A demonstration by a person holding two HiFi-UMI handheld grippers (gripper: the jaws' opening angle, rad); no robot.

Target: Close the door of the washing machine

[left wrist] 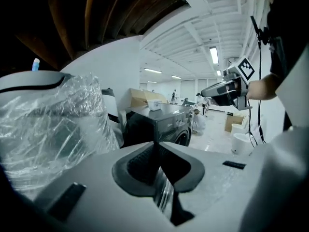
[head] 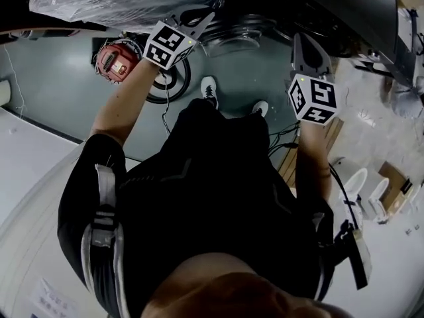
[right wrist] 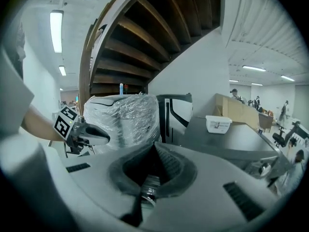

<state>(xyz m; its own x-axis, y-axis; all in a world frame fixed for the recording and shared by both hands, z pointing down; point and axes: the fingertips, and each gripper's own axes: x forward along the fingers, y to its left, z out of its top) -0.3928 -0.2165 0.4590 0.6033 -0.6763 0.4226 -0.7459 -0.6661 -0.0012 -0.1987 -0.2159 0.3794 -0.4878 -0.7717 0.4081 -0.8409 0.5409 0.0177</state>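
The head view looks steeply down over the person's torso [head: 212,197]. Both gripper views face, nearly level, the nearby dark grey metal front-loading washing machine [left wrist: 161,124].

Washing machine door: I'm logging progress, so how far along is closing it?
Nothing looks done: the dark grey front-loading washing machine stands apart from both grippers. In hand: left gripper and right gripper point toward it, jaws shut, empty. Left: reaching the chrome-rimmed round door, seemingly open, and pushing it shut.
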